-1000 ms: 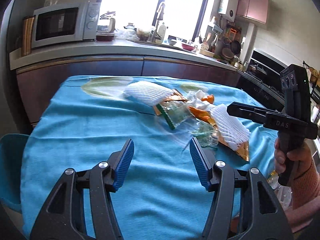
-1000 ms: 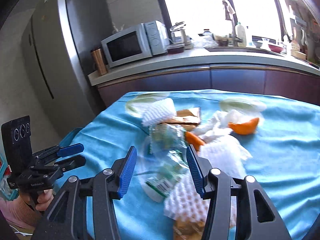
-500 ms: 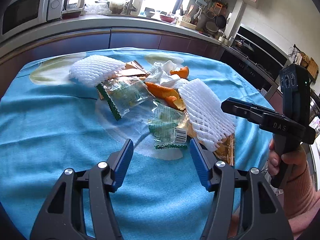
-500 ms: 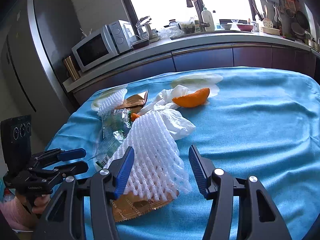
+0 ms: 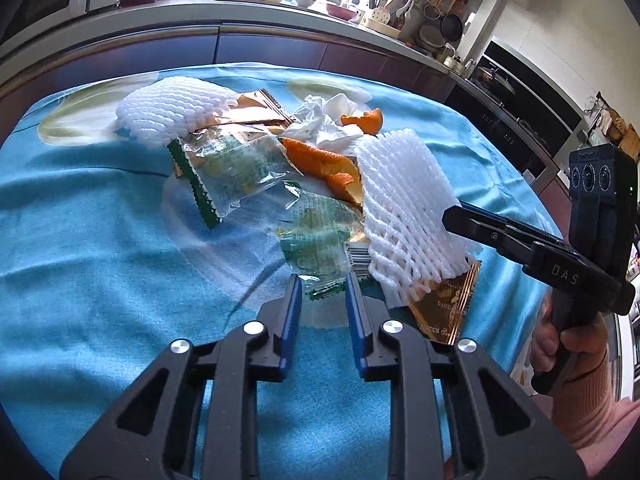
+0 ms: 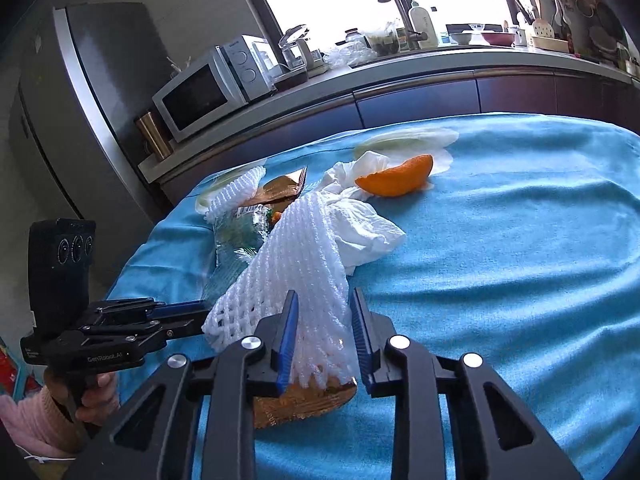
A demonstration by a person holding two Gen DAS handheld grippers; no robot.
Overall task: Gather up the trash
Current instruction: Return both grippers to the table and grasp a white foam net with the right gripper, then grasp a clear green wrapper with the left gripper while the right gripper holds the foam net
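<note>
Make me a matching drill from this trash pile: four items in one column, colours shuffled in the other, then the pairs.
Items:
1. foam net
2. peel
3. cloth
4. microwave

Colours:
A. orange
B. silver-grey
C. white
D. blue

Pairs: 1-C, 2-A, 3-D, 4-B

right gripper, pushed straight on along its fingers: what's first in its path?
The near white foam net: its lower end already lies between the fingers of the right gripper, whose jaws have just been closing. Whether the pads press on it yet is unclear.
</note>
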